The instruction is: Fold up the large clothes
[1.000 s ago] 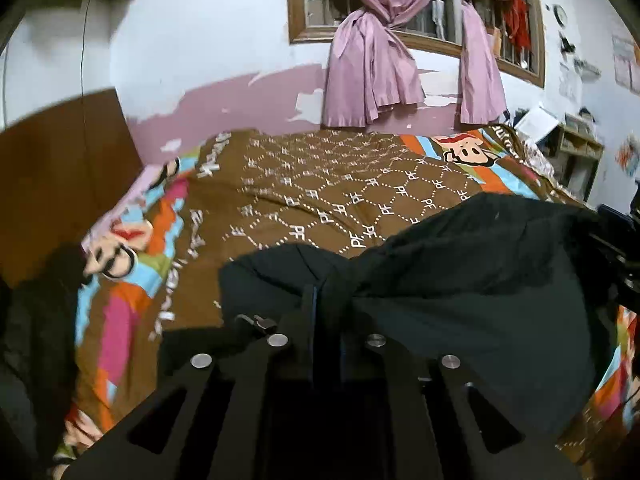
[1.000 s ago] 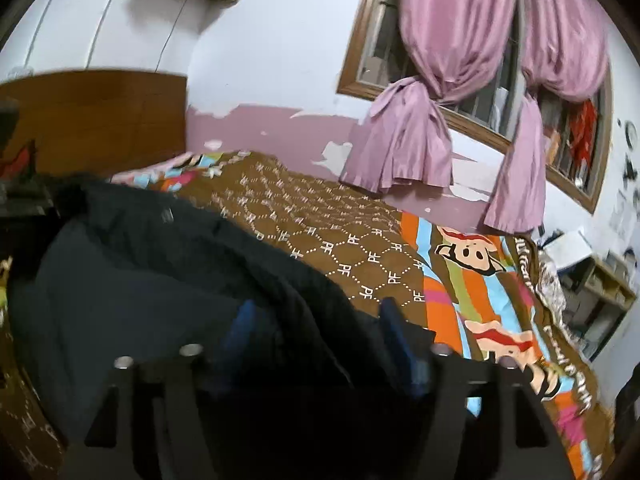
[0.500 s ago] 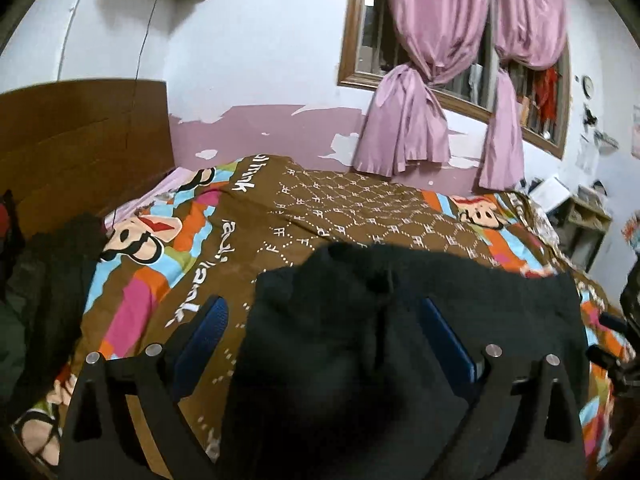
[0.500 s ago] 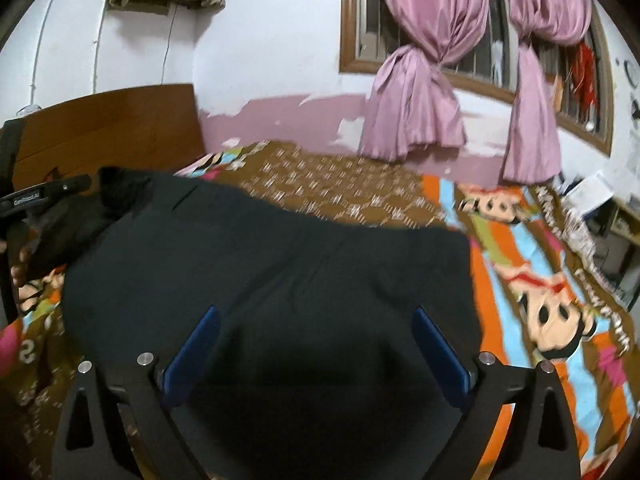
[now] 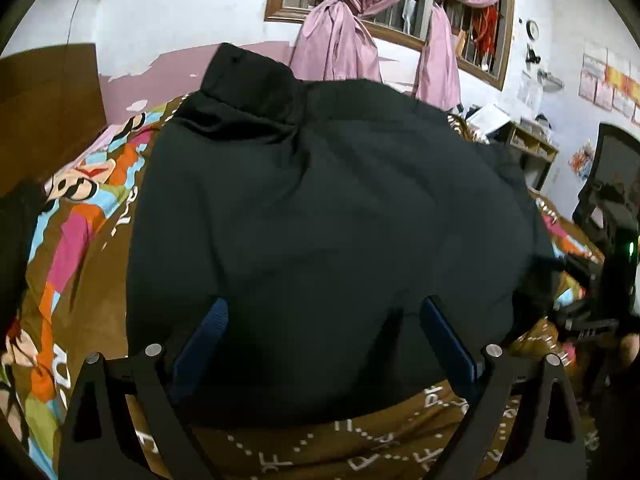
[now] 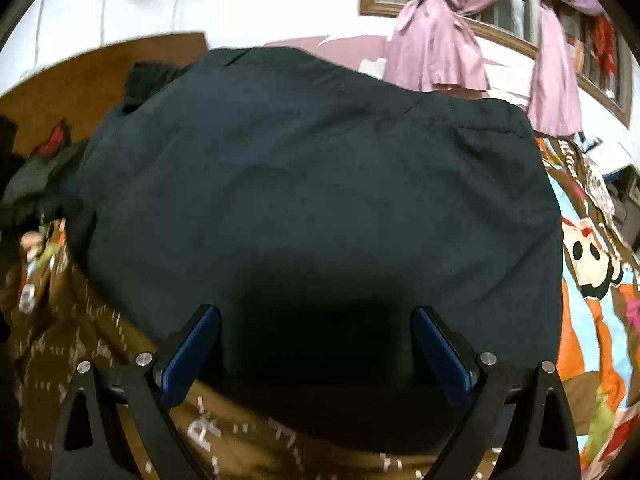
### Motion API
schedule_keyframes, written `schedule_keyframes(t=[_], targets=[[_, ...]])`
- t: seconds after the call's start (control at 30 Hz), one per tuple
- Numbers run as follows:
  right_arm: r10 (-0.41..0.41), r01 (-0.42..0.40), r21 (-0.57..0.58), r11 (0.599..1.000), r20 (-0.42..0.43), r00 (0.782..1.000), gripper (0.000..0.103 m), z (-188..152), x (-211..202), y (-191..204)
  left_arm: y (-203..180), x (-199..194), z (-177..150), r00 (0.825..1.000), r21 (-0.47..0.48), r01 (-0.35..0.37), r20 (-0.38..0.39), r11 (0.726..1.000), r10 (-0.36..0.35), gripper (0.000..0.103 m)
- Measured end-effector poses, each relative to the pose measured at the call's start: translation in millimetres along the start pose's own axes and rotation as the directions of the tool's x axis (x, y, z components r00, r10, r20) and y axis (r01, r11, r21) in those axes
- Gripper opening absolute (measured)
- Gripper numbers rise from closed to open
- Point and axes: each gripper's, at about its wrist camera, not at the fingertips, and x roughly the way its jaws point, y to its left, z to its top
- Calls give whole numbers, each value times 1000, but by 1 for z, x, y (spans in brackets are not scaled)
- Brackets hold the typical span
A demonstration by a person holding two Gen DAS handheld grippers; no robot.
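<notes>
A large black garment (image 5: 328,220) lies in a folded mound on the patterned bedspread (image 5: 72,264), with a thick collar or cuff part sticking up at its far left. My left gripper (image 5: 322,316) is open; its blue pads (image 5: 202,340) stand wide either side of the garment's near edge without pressing it. In the right wrist view the same black garment (image 6: 320,200) fills the middle, and my right gripper (image 6: 316,328) is open too, its blue pads (image 6: 440,348) apart over the near hem.
A wooden headboard (image 5: 48,96) stands at the left with dark clothes (image 6: 36,176) heaped by it. Pink curtains (image 5: 344,40) hang at a barred window behind. A shelf (image 5: 532,148) and a dark chair (image 5: 612,184) stand at the right beside the bed.
Both grippers went from shut on the black garment to wide open, letting it drop on the bed. Both hands moved down and closer; the garment now fills each view.
</notes>
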Motion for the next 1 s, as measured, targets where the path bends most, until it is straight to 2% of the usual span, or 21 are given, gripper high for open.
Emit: schedule_keyframes(t=[0.13, 0.27, 0.43, 0.6, 0.7, 0.77, 0.83, 0.9, 1.0], targets=[[-36, 32, 67, 997, 56, 998, 99, 26, 12, -19, -3, 16, 12, 998, 11, -61, -22, 998, 61, 94], [-42, 39, 85, 996, 36, 998, 103, 56, 39, -33, -4, 28, 33, 995, -22, -91, -39, 996, 90, 94], [-44, 42, 83, 996, 23, 999, 103, 76, 69, -42, -3, 52, 59, 990, 0, -139, -28, 990, 139, 94], [-44, 44, 78, 996, -4, 999, 103, 91, 91, -55, 6, 74, 87, 987, -50, -160, -24, 986, 159, 96], [-49, 51, 93, 994, -24, 999, 103, 99, 104, -66, 10, 90, 103, 977, -31, -213, -22, 977, 212, 99], [-41, 45, 103, 994, -41, 998, 103, 105, 115, -74, 16, 102, 108, 965, -18, -261, -39, 965, 260, 99], [-11, 18, 118, 993, -58, 998, 103, 107, 124, -80, 26, 111, 108, 954, -44, -298, -53, 954, 296, 99], [11, -2, 119, 993, -69, 998, 103, 108, 133, -83, 36, 117, 103, 953, -85, -302, -38, 949, 300, 100], [21, -13, 111, 994, -69, 997, 103, 109, 144, -83, 43, 128, 98, 954, -97, -300, -26, 949, 299, 102]])
